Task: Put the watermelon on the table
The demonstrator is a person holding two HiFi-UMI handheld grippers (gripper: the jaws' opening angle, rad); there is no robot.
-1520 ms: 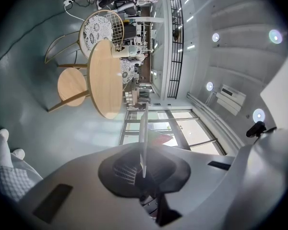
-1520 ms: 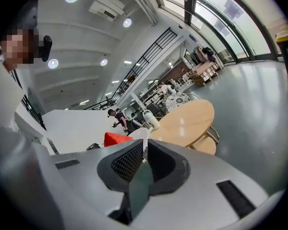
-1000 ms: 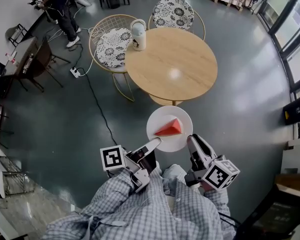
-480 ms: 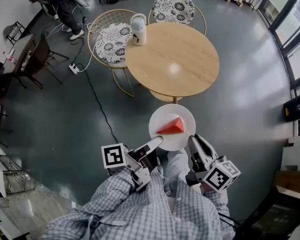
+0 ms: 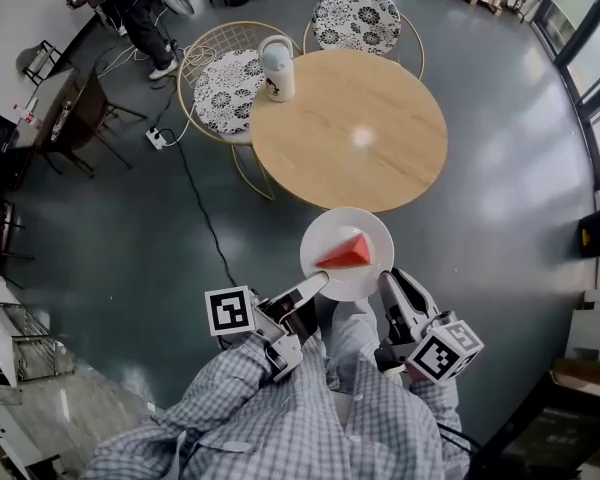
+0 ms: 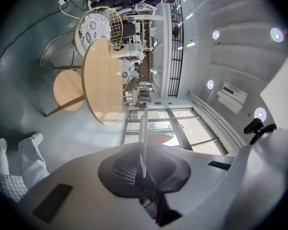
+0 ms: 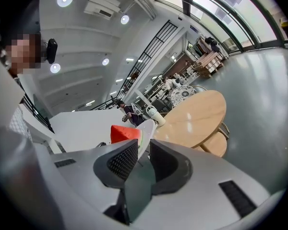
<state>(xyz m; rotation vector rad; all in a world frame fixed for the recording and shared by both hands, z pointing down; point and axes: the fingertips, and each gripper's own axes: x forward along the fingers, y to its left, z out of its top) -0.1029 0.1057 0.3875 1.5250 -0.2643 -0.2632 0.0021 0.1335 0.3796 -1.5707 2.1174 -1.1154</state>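
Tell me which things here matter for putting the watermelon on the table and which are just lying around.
Job: watermelon, plate, round table, left gripper, right gripper (both clamped on the plate).
Lying about: jug, two patterned chairs, floor cable.

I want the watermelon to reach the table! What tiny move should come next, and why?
Probably a small push forward, with the plate kept level. The left gripper and right gripper each clamp the plate's rim, the watermelon lies on it, and it hangs at the near edge of the table, not yet over the wood. The jug stands far off to the side.
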